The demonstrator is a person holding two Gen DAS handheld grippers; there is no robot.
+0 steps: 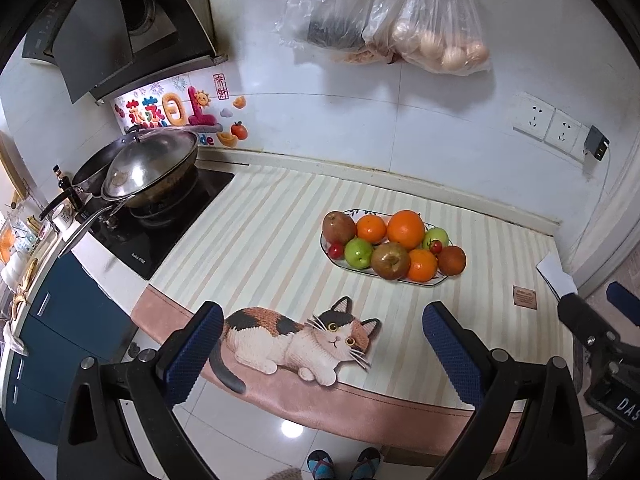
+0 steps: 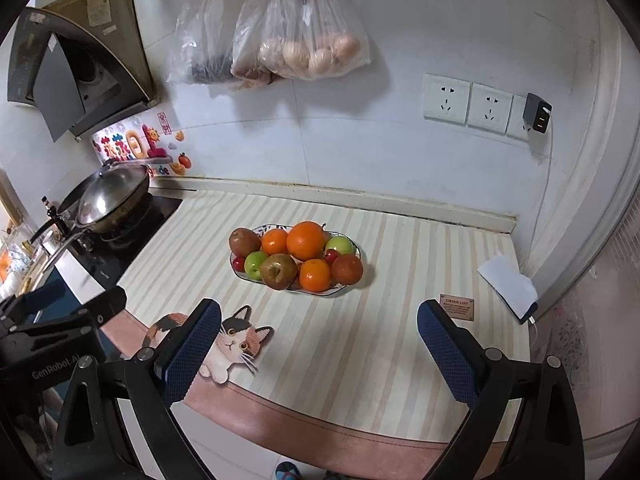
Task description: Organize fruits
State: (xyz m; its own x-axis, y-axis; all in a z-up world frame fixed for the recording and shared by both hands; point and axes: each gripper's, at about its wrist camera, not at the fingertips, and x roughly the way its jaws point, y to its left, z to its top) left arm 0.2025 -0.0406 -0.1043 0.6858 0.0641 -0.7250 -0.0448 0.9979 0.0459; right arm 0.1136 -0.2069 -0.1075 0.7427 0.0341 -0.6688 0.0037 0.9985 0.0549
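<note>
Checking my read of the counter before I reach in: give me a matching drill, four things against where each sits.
Things:
1. fruit plate
2. wok
3. egg bag
4. cat picture

Places:
A. hanging on the wall
B. near edge of the mat
C. on the stove, left
D. middle of the striped mat

Pairs: 1-D, 2-C, 3-A, 4-B

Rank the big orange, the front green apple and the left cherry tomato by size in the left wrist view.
1. Big orange
2. Green apple
3. Cherry tomato
All sit close together, so nearness hardly matters.
</note>
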